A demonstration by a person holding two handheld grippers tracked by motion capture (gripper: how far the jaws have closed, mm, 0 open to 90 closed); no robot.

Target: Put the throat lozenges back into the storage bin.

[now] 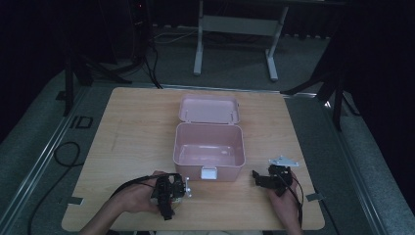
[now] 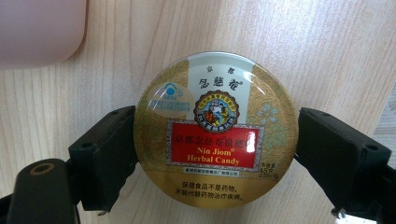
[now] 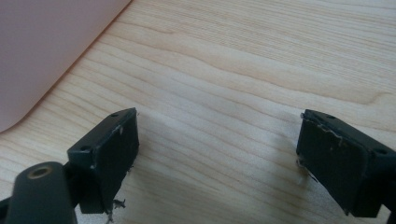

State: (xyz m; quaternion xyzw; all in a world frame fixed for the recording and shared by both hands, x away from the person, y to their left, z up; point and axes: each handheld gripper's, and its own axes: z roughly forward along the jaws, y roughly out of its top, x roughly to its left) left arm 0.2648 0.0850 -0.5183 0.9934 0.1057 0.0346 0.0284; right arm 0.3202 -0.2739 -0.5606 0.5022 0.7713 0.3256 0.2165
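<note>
The left tool point(image 2: 215, 140) clamps a round candy tin point(image 2: 215, 129) by its sides above the bench point(image 2: 327, 51). The right tool point(image 3: 217, 154) stands wide open and empty beside the open pink box point(image 1: 209, 147).

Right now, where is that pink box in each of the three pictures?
High view: the pink box sits open mid-table, its lid folded back behind it.
Left gripper view: a pink corner fills the top left, above the candy tin.
Right gripper view: its pink wall takes the top left corner.
Shared landmark: the pale wooden table.
</note>
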